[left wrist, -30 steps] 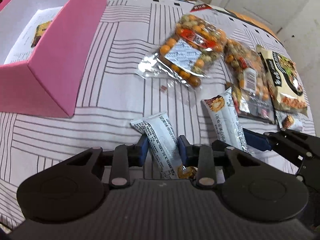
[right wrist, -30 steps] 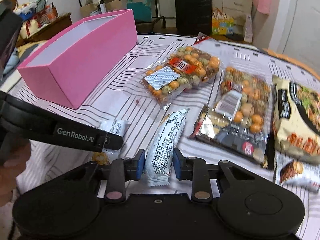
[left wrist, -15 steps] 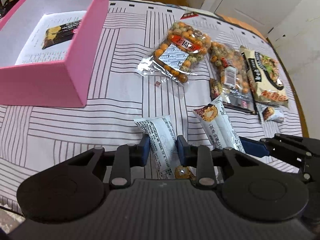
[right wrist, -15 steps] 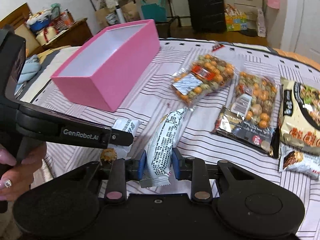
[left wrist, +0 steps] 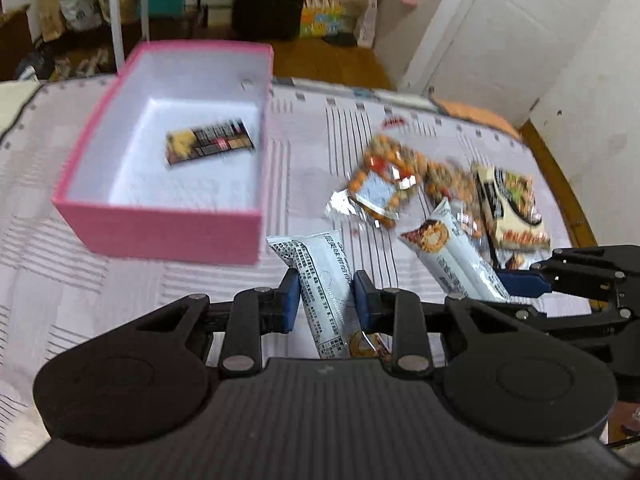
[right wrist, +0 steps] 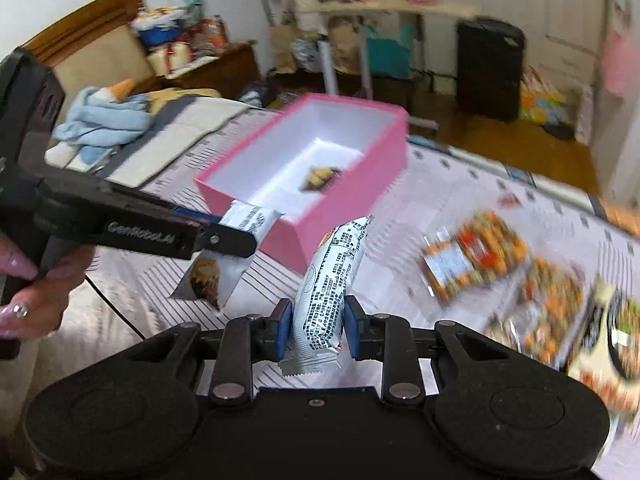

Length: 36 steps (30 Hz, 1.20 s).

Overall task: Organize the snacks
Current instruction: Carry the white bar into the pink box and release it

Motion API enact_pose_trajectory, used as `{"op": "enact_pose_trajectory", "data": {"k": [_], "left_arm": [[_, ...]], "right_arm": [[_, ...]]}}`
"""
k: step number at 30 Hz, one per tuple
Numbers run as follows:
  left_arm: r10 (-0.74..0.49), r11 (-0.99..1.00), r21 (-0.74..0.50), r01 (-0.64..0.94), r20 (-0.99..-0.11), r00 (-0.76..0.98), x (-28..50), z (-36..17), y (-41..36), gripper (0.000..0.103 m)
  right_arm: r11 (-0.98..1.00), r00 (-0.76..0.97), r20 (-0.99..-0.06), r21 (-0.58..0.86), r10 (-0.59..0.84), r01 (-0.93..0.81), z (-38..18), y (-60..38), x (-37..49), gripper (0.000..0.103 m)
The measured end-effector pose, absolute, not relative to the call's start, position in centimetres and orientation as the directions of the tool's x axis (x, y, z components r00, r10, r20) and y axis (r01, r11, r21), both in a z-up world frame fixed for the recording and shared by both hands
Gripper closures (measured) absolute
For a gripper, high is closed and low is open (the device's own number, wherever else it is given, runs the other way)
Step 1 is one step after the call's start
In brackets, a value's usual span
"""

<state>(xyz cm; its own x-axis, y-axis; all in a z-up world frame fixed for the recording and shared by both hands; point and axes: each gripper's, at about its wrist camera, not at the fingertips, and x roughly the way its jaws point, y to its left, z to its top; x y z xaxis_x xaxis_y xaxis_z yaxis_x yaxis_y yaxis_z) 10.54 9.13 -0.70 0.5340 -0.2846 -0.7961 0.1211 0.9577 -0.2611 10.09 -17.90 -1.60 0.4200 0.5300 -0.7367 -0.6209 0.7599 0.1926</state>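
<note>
Leftmost on the striped cloth of the worktop (left wrist: 120,280) stands the pink box (left wrist: 172,236), open at the top and white inside, with one dark snack packet (left wrist: 210,142) lying flat on its floor. Just right of the box's near corner, the left gripper (left wrist: 326,300) has its blue-padded fingers (left wrist: 289,300) clenched on a white snack bar (left wrist: 324,280), whose printed end points toward the box; seen from the right wrist, this bar (right wrist: 248,220) hangs in the air with its upper end at the box's near rim (right wrist: 256,200), held by the left gripper (right wrist: 224,240), and the person's left hand (right wrist: 36,292) grips the handle behind it.

Further right, the right gripper (right wrist: 314,328) grasps a second white snack bar (right wrist: 332,280) between its fingers (right wrist: 282,326), upright and leaning slightly toward the box's near wall. From the left wrist, that second bar (left wrist: 456,256) shows tilted, lifted above the cloth, with the right gripper (left wrist: 516,280) behind it.

Right of both bars, loose on the cloth, lie a clear bag of mixed nuts (left wrist: 380,184), a second nut bag (right wrist: 552,308) beside it, and at the far right a cream noodle packet (left wrist: 512,208). These are blurred.
</note>
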Motion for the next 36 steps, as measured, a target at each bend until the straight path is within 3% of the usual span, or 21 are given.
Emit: {"op": "enact_pose_trajectory", "data": {"k": [5,11,15,23,28,32,33,36], "left_arm": [[-0.25,0.966,-0.235,0.103,-0.764,0.594,11.5,2.2,11.7,0.075],[-0.169,0.97,-0.24,-0.023,-0.745,0.645,15.2,1.6,14.7,0.075],[-0.097,0.967,-0.229,-0.115,-0.743,0.662,18.5,-0.6,16.6,0.076],[-0.148,0.926,-0.316,-0.206,-0.807,0.572,25.3,-7.7,20.7,0.078],[-0.141,0.907,-0.322,-0.271,-0.839,0.526,26.8,-10.7,21.6,0.077],[-0.095,0.918,-0.28,-0.28,-0.842,0.531,26.3,-10.5,21.2,0.066],[-0.083,0.927,-0.265,-0.266,-0.836,0.543,25.9,-10.0,21.1,0.059],[-0.089,0.942,-0.256,-0.219,-0.816,0.571,24.7,-8.2,20.6,0.057]], "right_arm": [[0.675,0.434,-0.676,0.128,0.595,-0.726,0.4,-13.8,11.8,0.071],[0.67,0.479,-0.629,0.09,0.612,-0.737,-2.6,-9.3,16.7,0.071],[0.681,0.456,-0.645,0.137,0.613,-0.72,-5.2,-6.7,20.9,0.071],[0.663,0.418,-0.735,0.056,0.534,-0.747,-9.7,-1.4,24.2,0.071],[0.656,0.433,-0.748,0.005,0.504,-0.755,-11.3,0.2,24.3,0.063],[0.654,0.451,-0.705,0.026,0.548,-0.756,-9.9,-1.6,23.3,0.061],[0.658,0.463,-0.687,0.029,0.559,-0.752,-9.0,-2.5,22.8,0.061],[0.683,0.493,-0.627,0.087,0.603,-0.725,-6.0,-5.4,21.8,0.06]]}}
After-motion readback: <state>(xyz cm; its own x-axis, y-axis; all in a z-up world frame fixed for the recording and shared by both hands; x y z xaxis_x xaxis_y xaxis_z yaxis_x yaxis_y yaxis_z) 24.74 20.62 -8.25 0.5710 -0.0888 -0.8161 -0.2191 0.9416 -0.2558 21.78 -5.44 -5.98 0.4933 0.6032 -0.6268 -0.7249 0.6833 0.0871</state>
